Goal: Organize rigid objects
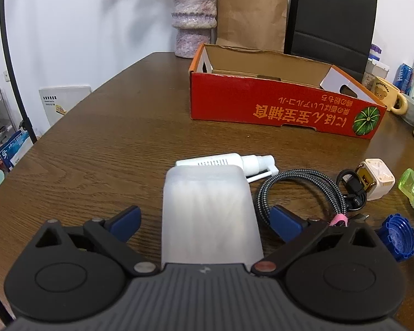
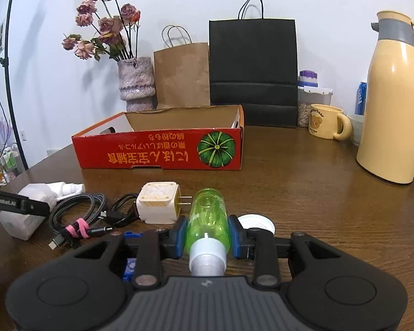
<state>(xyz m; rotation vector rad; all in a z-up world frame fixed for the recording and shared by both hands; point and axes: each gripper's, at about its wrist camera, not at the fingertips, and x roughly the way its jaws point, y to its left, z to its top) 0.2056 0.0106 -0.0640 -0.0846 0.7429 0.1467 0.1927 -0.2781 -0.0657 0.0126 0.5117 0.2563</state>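
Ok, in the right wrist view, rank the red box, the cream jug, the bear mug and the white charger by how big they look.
1. red cardboard box
2. cream thermos jug, close behind
3. and 4. bear mug and white charger plug look alike; the plug lies nearer the camera, so unranked.

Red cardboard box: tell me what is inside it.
The red cardboard box shows only bare brown inner walls and a folded white flap in both views. Its floor is hidden behind the near wall, so low contents cannot be ruled out.

Table [image 2: 303,182]: wood grain, slight sheen. Red box [image 2: 157,151]: printed cardboard, matt. Green bottle [image 2: 208,218]: translucent glossy plastic. Cable [image 1: 298,190]: braided cloth. Frosted box [image 1: 209,215]: matt plastic.
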